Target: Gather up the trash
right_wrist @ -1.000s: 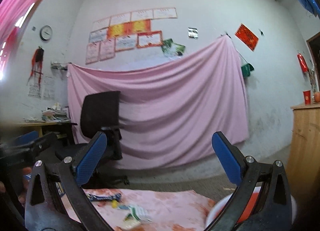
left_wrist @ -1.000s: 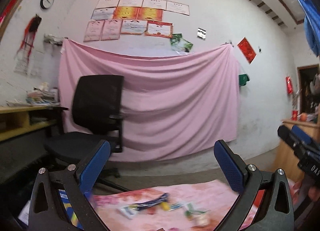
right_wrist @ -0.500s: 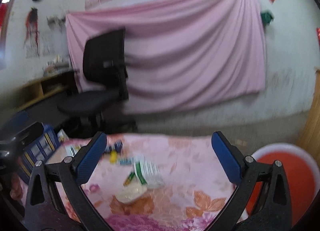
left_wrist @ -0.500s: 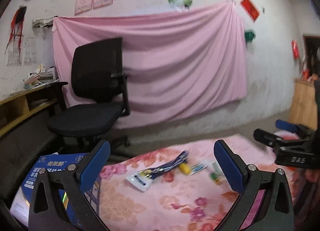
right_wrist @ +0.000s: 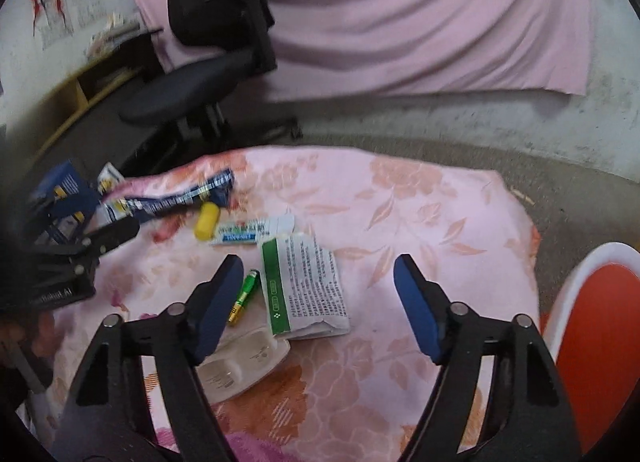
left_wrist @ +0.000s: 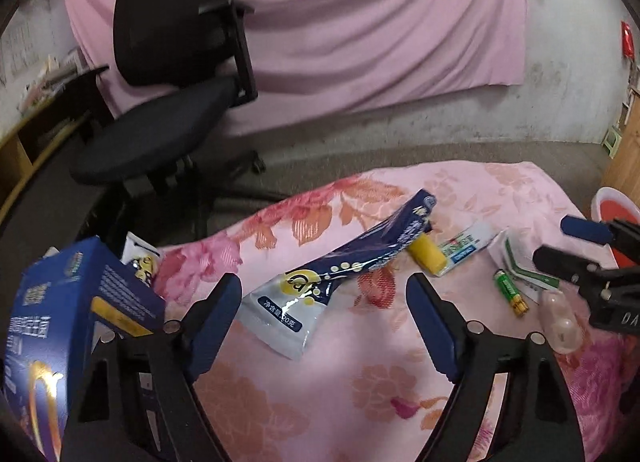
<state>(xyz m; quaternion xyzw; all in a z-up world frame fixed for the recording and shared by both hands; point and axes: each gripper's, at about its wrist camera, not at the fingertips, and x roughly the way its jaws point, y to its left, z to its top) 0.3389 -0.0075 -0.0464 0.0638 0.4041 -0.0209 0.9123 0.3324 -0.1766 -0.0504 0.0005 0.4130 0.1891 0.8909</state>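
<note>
Trash lies on a pink floral cloth [left_wrist: 360, 402]. My left gripper [left_wrist: 324, 290] hovers over a blue-and-white sachet wrapper [left_wrist: 340, 274]; its jaws are closing, with no pad touching the wrapper. Beside the wrapper are a yellow capsule [left_wrist: 426, 256] and a small white tube [left_wrist: 466, 246]. My right gripper [right_wrist: 318, 268] hangs over a folded green-edged leaflet [right_wrist: 308, 282], jaws also closing, nothing pressed. A green battery [right_wrist: 244, 296] and a clear plastic blister [right_wrist: 240, 362] lie by its left finger. An open blue box [left_wrist: 60, 322] stands at the cloth's left end.
A red bin with a white rim [right_wrist: 600, 322] stands on the floor right of the cloth. A black office chair [left_wrist: 168, 101] is behind the table, before a pink sheet on the wall. Wooden shelves are at the left, and a wooden cabinet [left_wrist: 628, 157] at the right.
Both grippers tipped down from the wall and sank toward the cloth, so the trash now lies close under them. The jaws of both stand a little narrower.
</note>
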